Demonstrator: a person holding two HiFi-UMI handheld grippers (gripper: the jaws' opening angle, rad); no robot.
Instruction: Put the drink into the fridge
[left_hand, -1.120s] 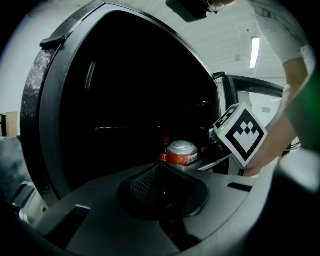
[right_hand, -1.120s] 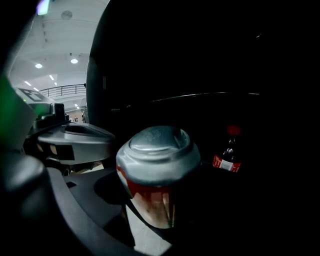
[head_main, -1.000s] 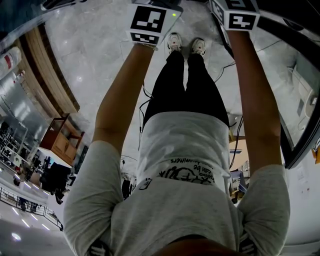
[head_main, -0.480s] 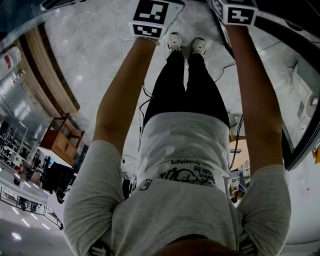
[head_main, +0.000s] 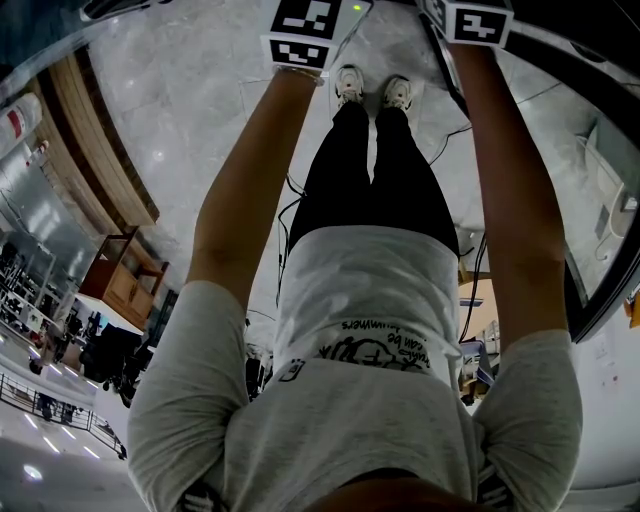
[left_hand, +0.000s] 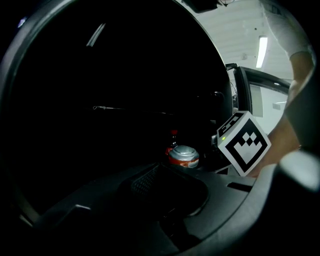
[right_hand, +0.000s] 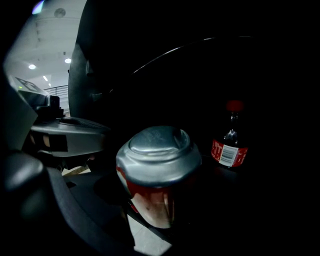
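My right gripper (right_hand: 159, 210) is shut on a red drink can (right_hand: 159, 165) with a silver top, inside the dark fridge. The left gripper view shows the same can (left_hand: 183, 156) beside the right gripper's marker cube (left_hand: 244, 142). A small bottle (right_hand: 229, 150) with a red label and red cap stands farther in, right of the can. My left gripper (left_hand: 165, 195) hangs near the fridge opening with nothing visible between its jaws; darkness hides how they stand. In the head view only the two marker cubes show, the left cube (head_main: 300, 35) and the right cube (head_main: 470, 22).
The fridge interior is black, with a thin wire shelf line (left_hand: 130, 110) across it. An open glass door (head_main: 600, 270) stands at the right of the head view. Cables (head_main: 450, 140) lie on the marble floor, and a wooden stand (head_main: 125, 280) is off to the left.
Both marker cubes have slid a little toward the top edge of the head view. Nothing else differs.
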